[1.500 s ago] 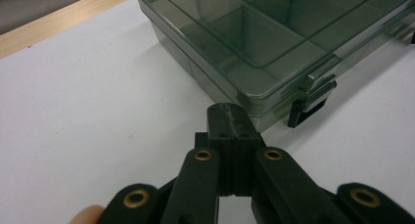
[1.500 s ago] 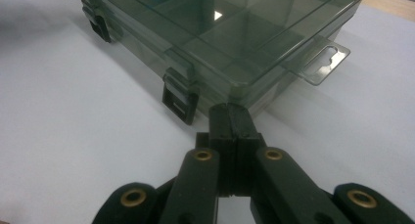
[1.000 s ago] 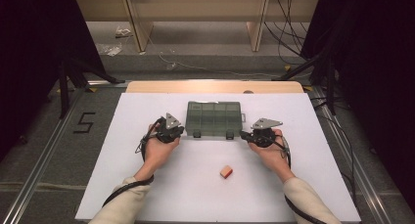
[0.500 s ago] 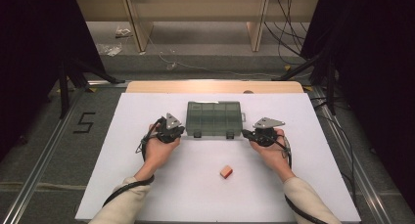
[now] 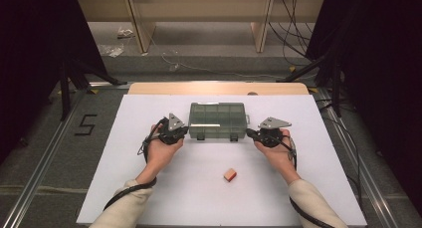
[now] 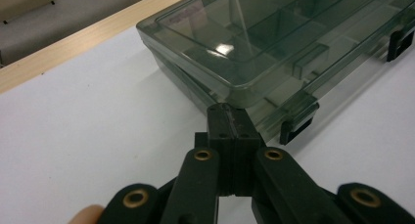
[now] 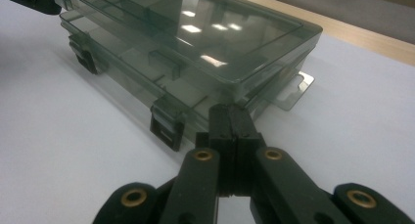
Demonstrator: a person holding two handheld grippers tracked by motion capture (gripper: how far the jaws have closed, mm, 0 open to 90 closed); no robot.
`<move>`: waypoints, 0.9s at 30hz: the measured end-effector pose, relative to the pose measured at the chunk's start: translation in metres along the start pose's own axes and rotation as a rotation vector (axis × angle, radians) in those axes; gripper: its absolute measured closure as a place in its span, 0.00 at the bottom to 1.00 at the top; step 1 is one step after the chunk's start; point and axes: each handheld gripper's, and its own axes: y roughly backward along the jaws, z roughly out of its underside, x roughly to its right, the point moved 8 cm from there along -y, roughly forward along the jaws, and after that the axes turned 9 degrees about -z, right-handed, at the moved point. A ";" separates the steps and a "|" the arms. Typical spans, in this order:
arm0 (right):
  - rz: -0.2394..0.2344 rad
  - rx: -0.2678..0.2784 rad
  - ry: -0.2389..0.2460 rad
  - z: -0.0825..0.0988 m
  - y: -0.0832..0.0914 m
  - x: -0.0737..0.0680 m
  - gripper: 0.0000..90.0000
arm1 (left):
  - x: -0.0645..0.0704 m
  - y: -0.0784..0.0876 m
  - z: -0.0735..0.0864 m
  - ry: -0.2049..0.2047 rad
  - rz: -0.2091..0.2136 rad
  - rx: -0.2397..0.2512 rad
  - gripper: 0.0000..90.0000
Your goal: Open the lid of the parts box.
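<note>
closed box (image 5: 218, 119) on bench (image 5: 199, 198): light, rigid, slick plastic; front latches are the hold. left gripper (image 6: 229, 121) and right gripper (image 7: 230, 120) fingers pressed together, empty, beside its front corners.

Small orange block (image 5: 229, 174) lying on white table surface (image 5: 199, 198), wooden strip (image 5: 219, 88) along its far edge, number 5 (image 5: 85, 124) marked on floor
</note>
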 end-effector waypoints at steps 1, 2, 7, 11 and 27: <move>0.000 0.005 0.000 -0.001 0.000 0.000 1.00 | 0.000 0.001 -0.001 0.000 0.000 0.002 0.99; 0.001 0.006 0.000 -0.002 0.000 0.000 1.00 | 0.001 0.001 -0.002 0.002 0.002 0.006 0.99; 0.002 0.017 0.003 -0.006 0.001 -0.001 1.00 | 0.001 0.000 -0.004 0.013 0.008 0.011 0.99; 0.006 0.026 0.004 -0.010 0.002 0.000 1.00 | 0.002 0.000 -0.008 0.016 0.007 0.021 0.99; 0.017 0.062 -0.008 -0.024 0.006 0.005 1.00 | 0.002 -0.005 -0.023 0.043 0.018 0.043 0.99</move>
